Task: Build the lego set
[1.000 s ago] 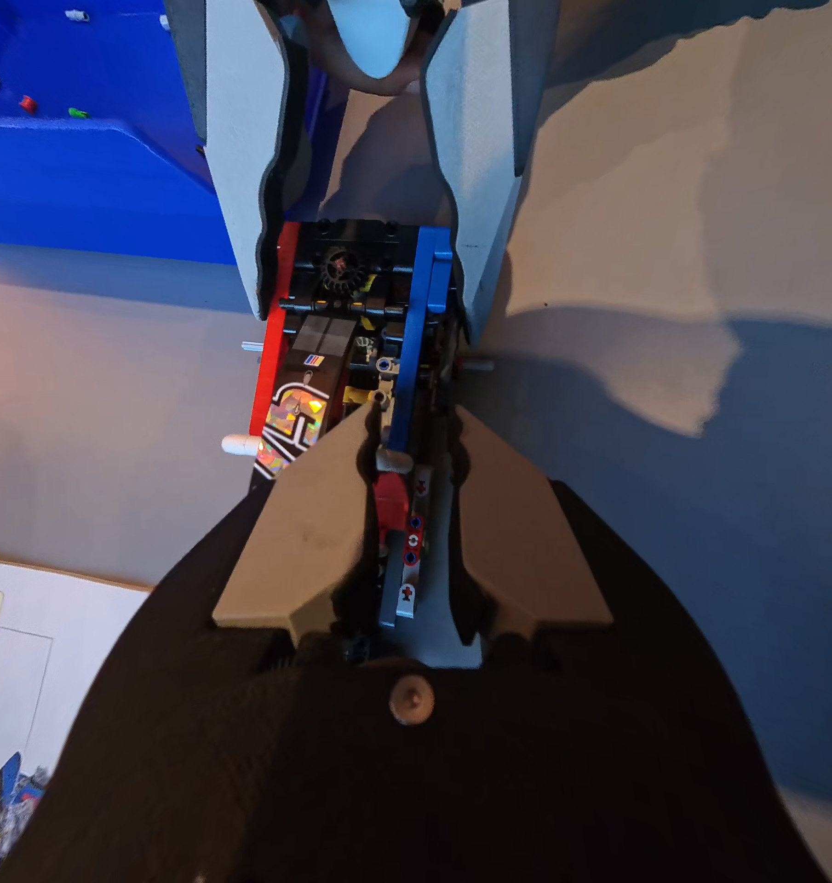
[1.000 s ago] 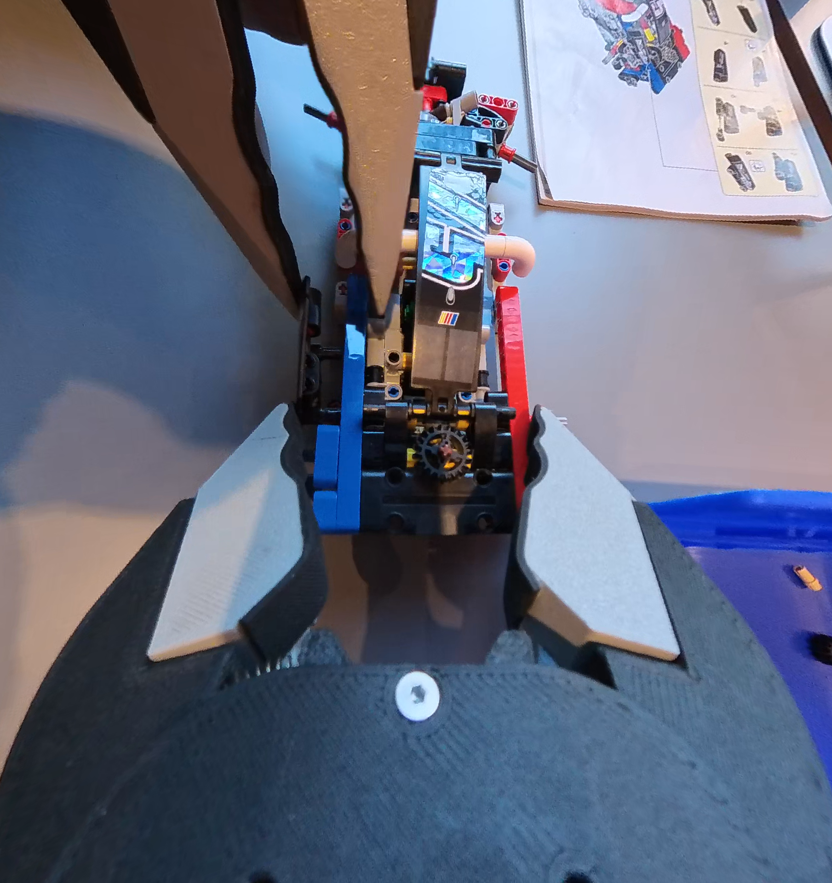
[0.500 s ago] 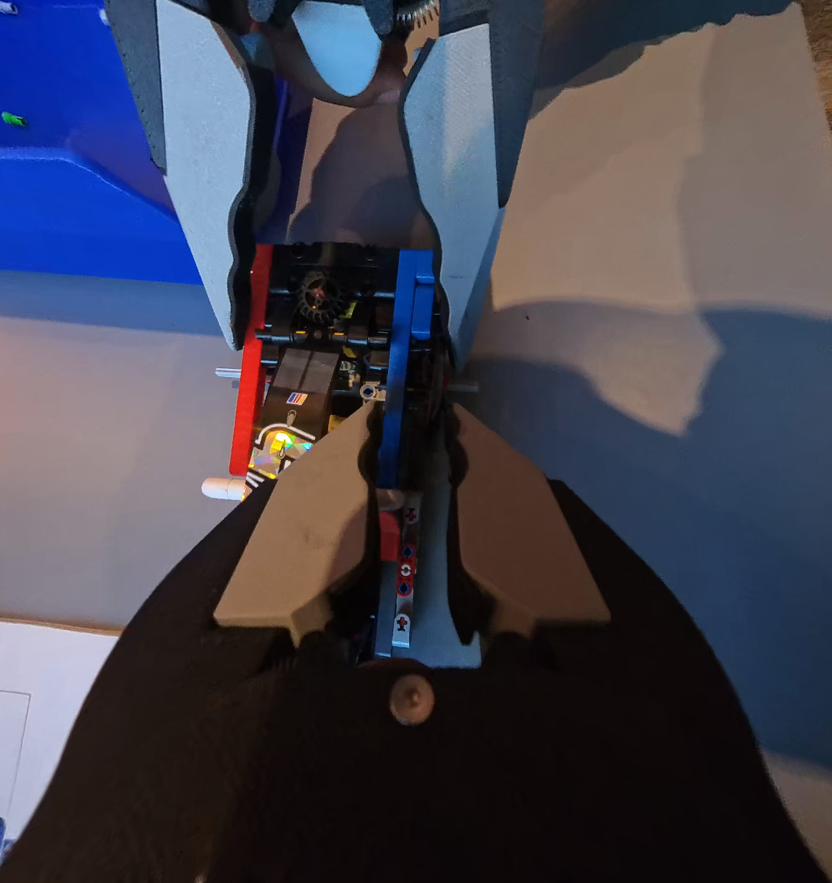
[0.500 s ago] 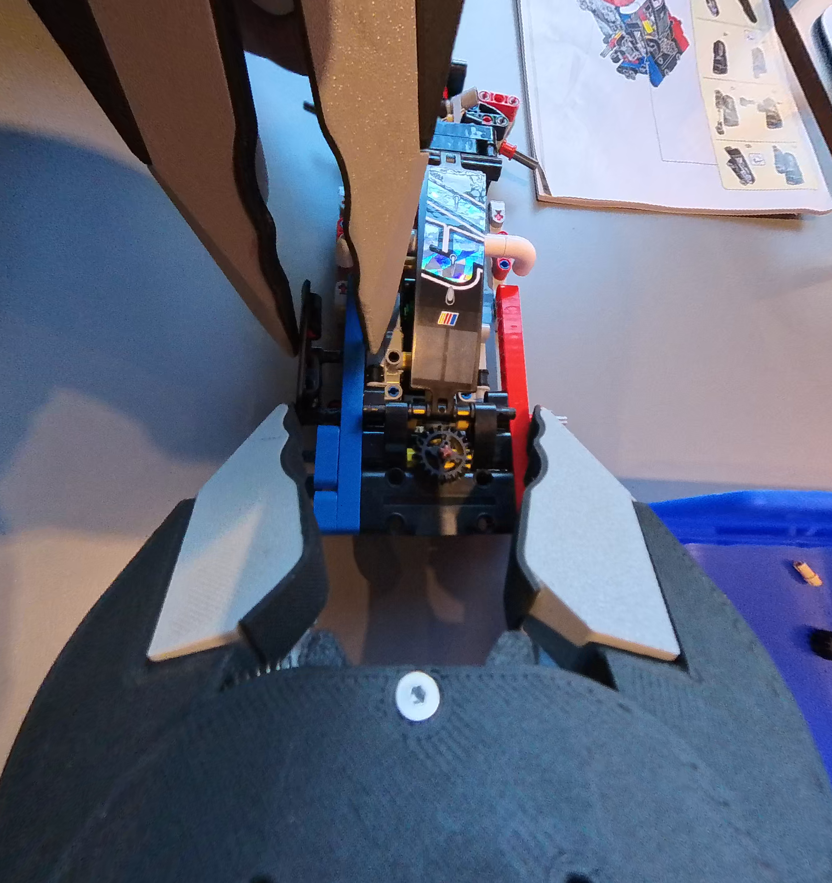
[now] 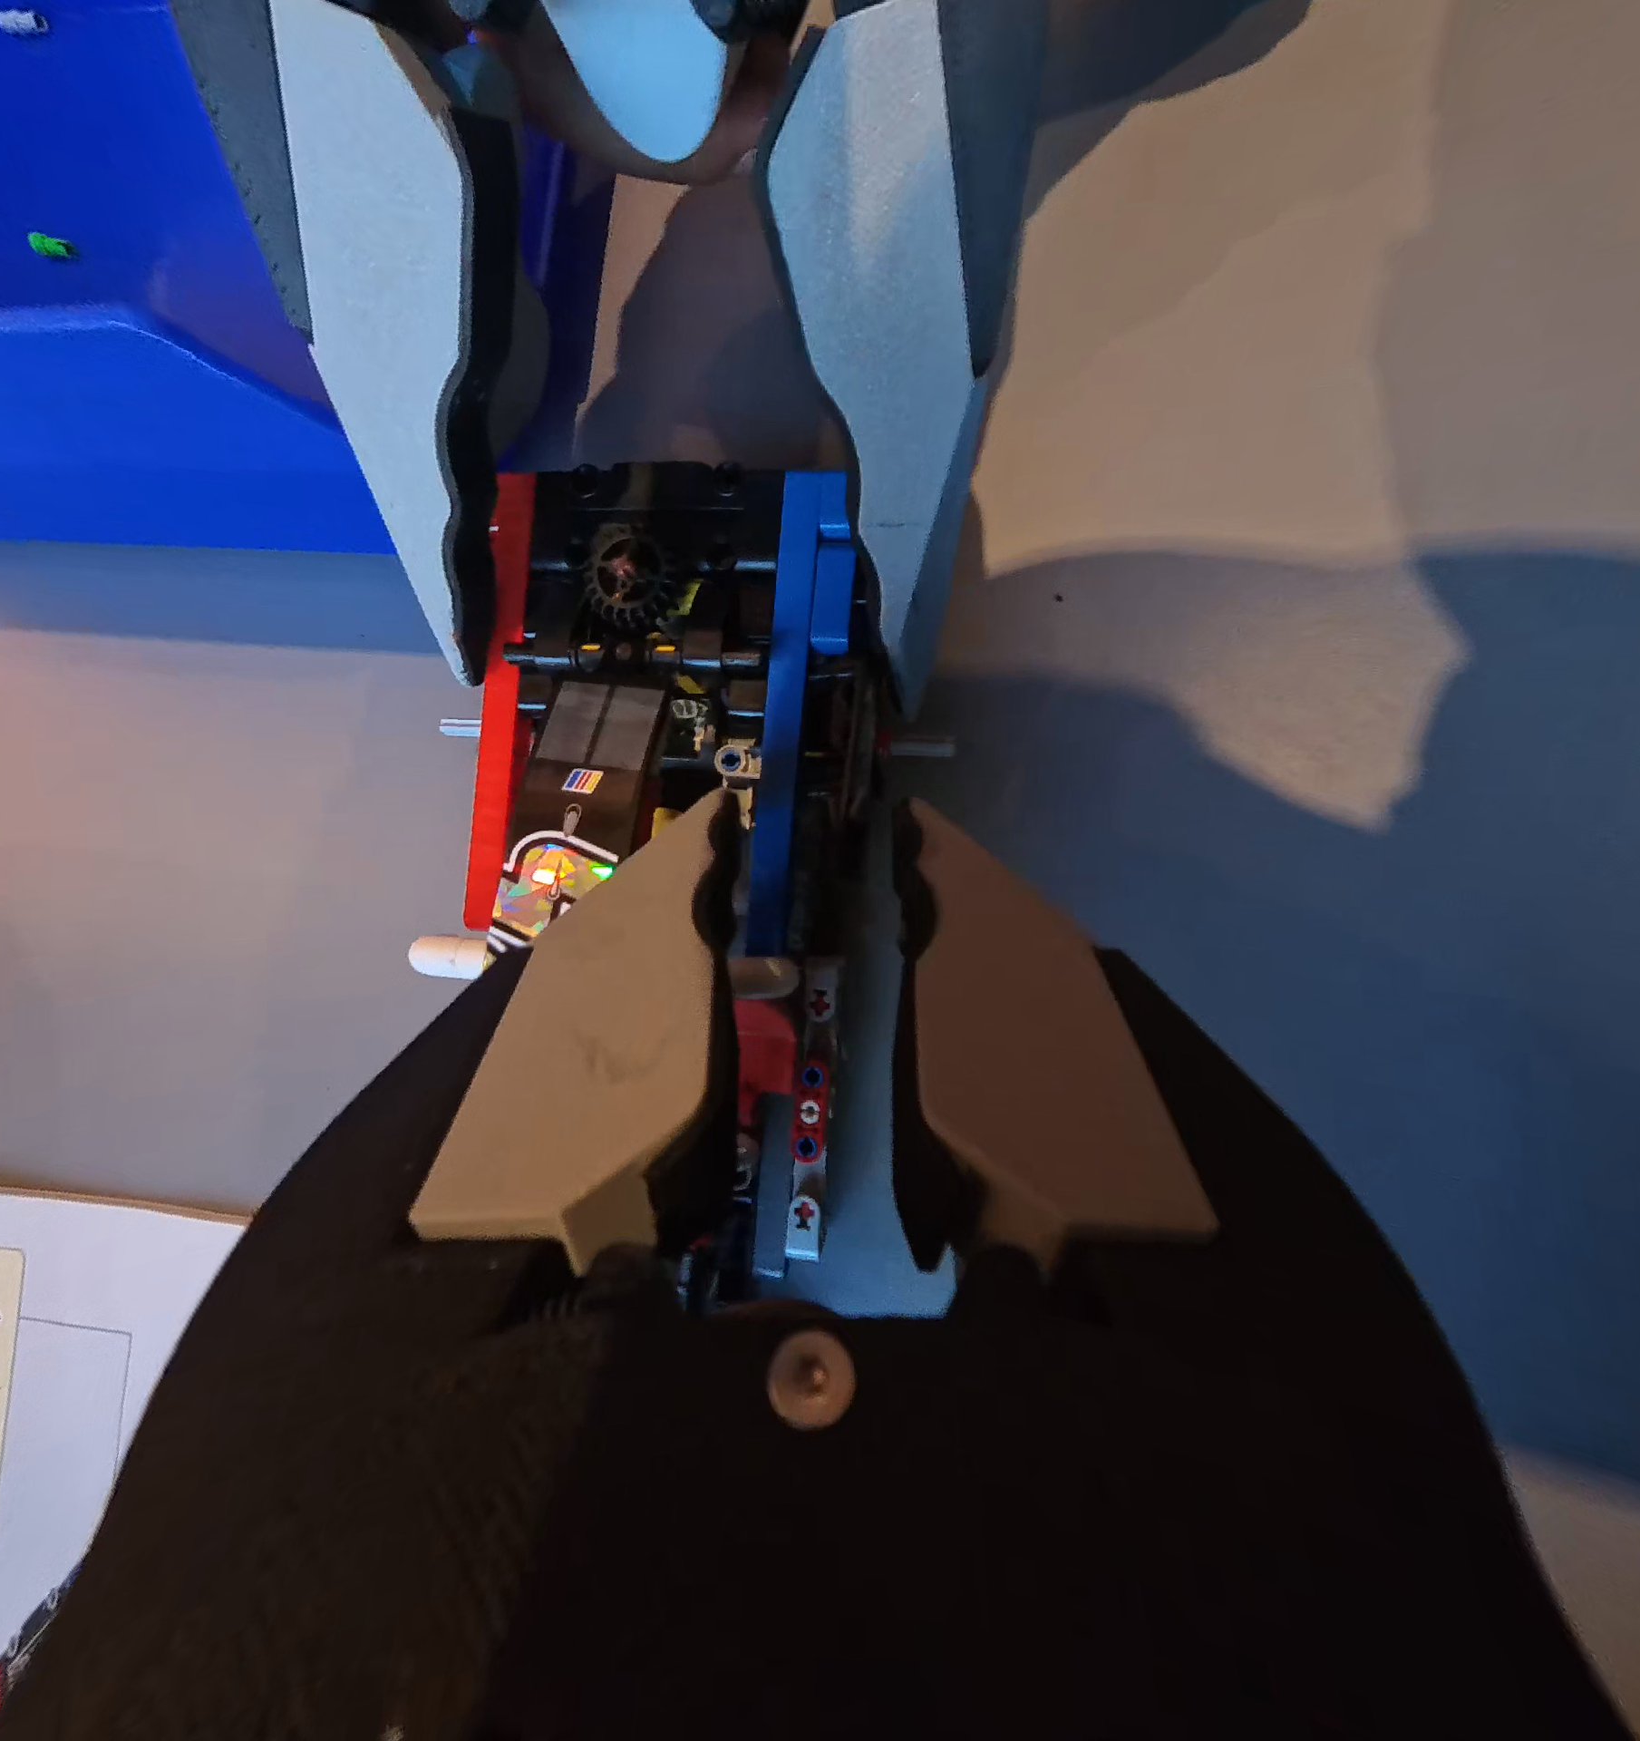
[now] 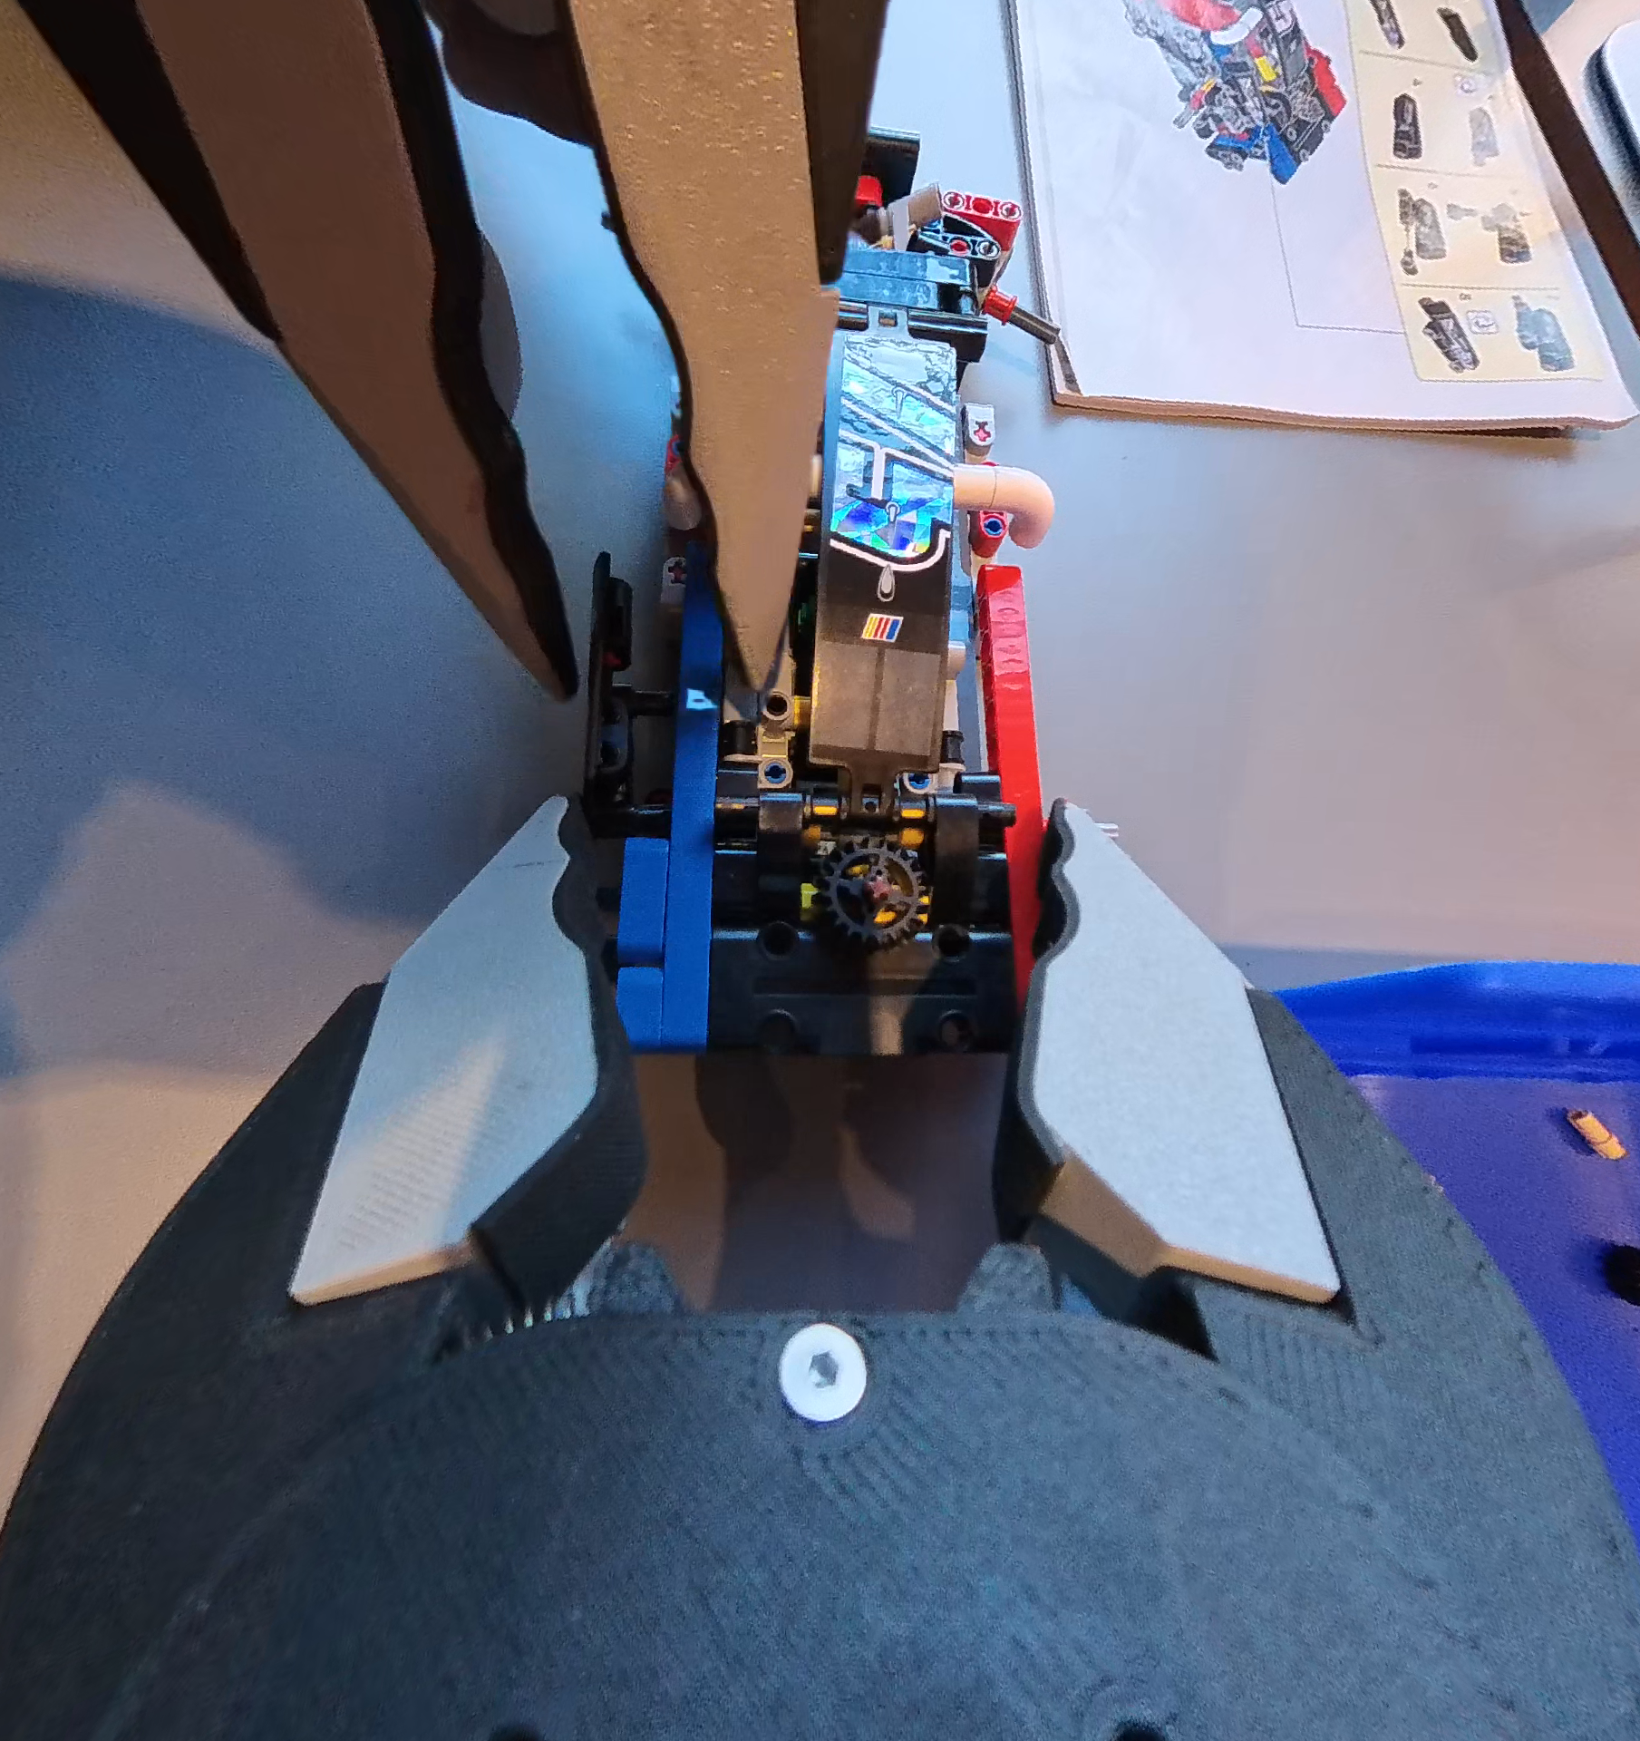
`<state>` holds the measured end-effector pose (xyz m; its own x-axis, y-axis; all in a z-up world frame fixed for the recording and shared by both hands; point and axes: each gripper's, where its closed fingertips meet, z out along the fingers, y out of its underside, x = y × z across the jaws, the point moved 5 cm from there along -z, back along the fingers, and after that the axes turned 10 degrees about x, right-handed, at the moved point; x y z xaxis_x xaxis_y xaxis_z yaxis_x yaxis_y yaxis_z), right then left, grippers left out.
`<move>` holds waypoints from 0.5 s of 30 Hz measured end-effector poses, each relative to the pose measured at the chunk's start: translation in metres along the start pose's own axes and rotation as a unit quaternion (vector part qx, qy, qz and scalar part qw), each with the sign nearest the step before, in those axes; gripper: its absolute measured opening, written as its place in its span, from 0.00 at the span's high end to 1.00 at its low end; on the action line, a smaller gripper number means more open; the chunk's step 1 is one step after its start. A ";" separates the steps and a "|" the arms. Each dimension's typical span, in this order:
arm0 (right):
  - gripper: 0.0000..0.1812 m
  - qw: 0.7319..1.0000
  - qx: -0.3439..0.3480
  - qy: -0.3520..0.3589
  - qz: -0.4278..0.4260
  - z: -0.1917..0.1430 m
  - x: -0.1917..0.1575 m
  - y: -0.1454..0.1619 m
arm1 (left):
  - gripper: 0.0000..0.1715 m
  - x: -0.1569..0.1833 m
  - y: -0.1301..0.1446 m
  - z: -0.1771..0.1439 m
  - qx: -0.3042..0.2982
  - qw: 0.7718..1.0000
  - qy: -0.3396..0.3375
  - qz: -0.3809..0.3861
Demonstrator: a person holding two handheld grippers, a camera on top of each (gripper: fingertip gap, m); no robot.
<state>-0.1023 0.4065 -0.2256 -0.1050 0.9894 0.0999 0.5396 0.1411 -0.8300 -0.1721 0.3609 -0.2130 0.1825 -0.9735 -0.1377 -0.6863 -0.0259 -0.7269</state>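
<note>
The lego model [image 5: 609, 735] is a long car body with a red side beam, a blue side beam [image 5: 778, 801], a black gear at one end and a black panel with a shiny sticker. It rests on the grey table. My right gripper [image 6: 811, 815], with grey fingers, is shut across the gear end, one finger on the red beam and one on the blue beam. My left gripper [image 5: 811, 805], with tan fingers, faces it. It is closed over the blue beam and a black side part [image 6: 609, 659], with one finger inside the body.
A blue bin [image 6: 1503, 1036] with a few small loose parts stands right beside the gear end; it also shows in the left wrist view [image 5: 90, 424]. The open instruction booklet [image 6: 1268, 283] lies past the model's other end. Bare grey table [image 5: 138, 848] lies on both sides. The grippers are tip to tip, or close to it.
My left gripper slid a little along the blue beam toward the right gripper, then held. The right gripper kept its grip on the gear end.
</note>
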 end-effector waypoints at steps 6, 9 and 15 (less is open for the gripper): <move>0.49 1.000 0.003 0.000 0.001 0.000 0.000 0.000 | 0.85 -0.001 0.001 0.000 -0.009 1.000 0.006 0.005; 0.50 1.000 0.006 0.000 0.002 0.000 0.001 0.000 | 0.83 -0.004 0.001 -0.003 -0.019 1.000 -0.002 0.008; 0.50 1.000 0.010 -0.002 0.003 0.000 0.001 0.000 | 0.82 -0.003 0.002 0.001 -0.026 1.000 0.004 0.012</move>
<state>-0.1022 0.4074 -0.2256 -0.1052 0.9900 0.0937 0.5231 0.1352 -0.8415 -0.1737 0.3643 -0.2148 0.1595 -0.9759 -0.1489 -0.7263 -0.0139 -0.6873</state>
